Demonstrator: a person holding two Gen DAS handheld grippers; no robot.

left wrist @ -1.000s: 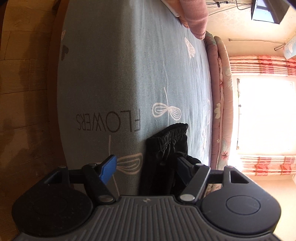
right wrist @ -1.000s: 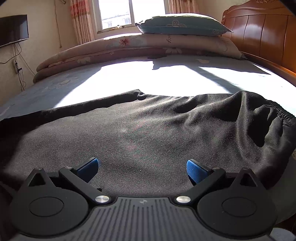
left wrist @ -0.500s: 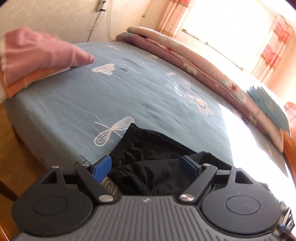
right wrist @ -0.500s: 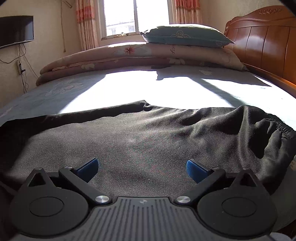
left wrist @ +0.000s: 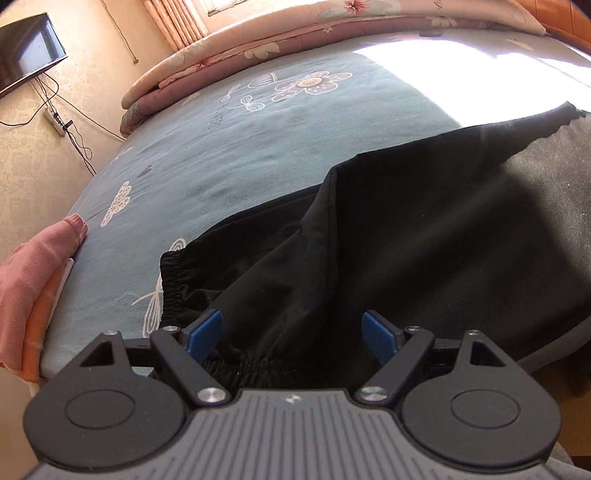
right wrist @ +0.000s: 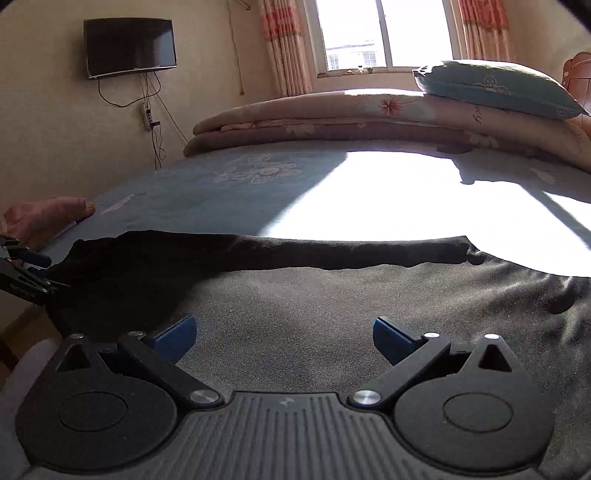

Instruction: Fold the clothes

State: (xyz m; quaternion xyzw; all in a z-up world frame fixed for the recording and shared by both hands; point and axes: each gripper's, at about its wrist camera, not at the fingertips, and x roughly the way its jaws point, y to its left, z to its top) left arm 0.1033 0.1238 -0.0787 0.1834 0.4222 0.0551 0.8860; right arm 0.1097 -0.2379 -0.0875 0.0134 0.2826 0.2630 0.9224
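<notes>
A pair of black trousers point(left wrist: 424, 236) lies spread across the near part of a bed covered by a blue-grey sheet point(left wrist: 229, 147) printed with white flowers and bows. In the left wrist view the trousers fill the lower right and centre of the frame, with 1 gathered elastic cuff point(left wrist: 173, 280) at centre left, lying on the sheet near the bed's edge. The left gripper point(left wrist: 291, 332) sits at the bottom centre of that frame, its 2 blue pads point(left wrist: 203, 330) spread wide apart with nothing clamped between them; black cloth lies directly ahead of and beneath the gap, and a second band of gathered fabric runs just in front of the gripper body.

In the right wrist view the trousers stretch across the whole middle band of the frame, dark in shadow at left and greyer where sunlight falls at right. The right gripper point(right wrist: 284, 336) is at the bottom centre, its jaws also wide apart and holding nothing, with the fabric lying under and just beyond its blue pads point(right wrist: 175, 338). At the far left edge of this view, part of the left gripper shows beside the end of the trousers.

A folded pink garment point(left wrist: 33, 273) rests at the lower left corner of the bed. A rolled floral quilt point(right wrist: 332, 114) runs along the far side, with a teal pillow point(right wrist: 495, 88) on top at upper right. A wall television point(right wrist: 129, 46) hangs at upper left, and a bright window point(right wrist: 384, 33) sits at top centre
</notes>
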